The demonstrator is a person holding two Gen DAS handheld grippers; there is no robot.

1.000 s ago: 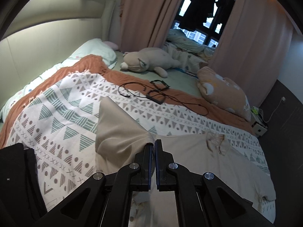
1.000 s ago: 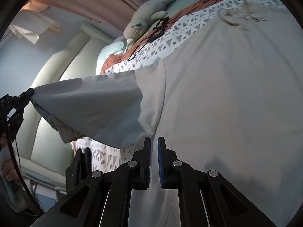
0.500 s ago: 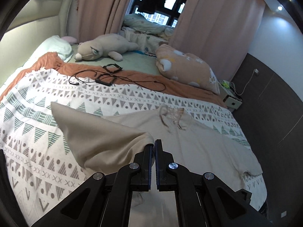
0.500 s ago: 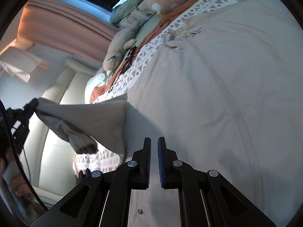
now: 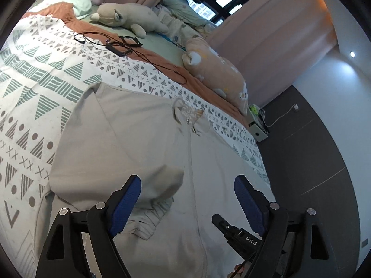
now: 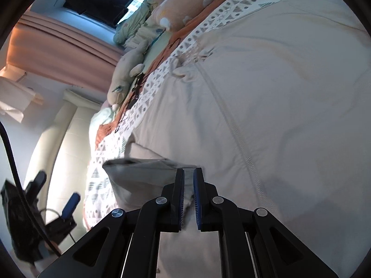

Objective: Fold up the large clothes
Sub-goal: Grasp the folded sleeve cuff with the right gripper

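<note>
The beige garment [image 5: 143,143] lay spread on the patterned bedspread [image 5: 34,88], its left sleeve folded inward over the body. The left gripper [image 5: 187,199] was opening wide above the sleeve cuff [image 5: 148,210], nothing between its jaws. The right gripper [image 6: 189,197] stood nearly closed near the garment's lower edge; whether it pinched cloth could not be determined. Risk: the loosely laid sleeve could slide or bunch, spoiling the fold. The garment's hem was cut off from view.
</note>
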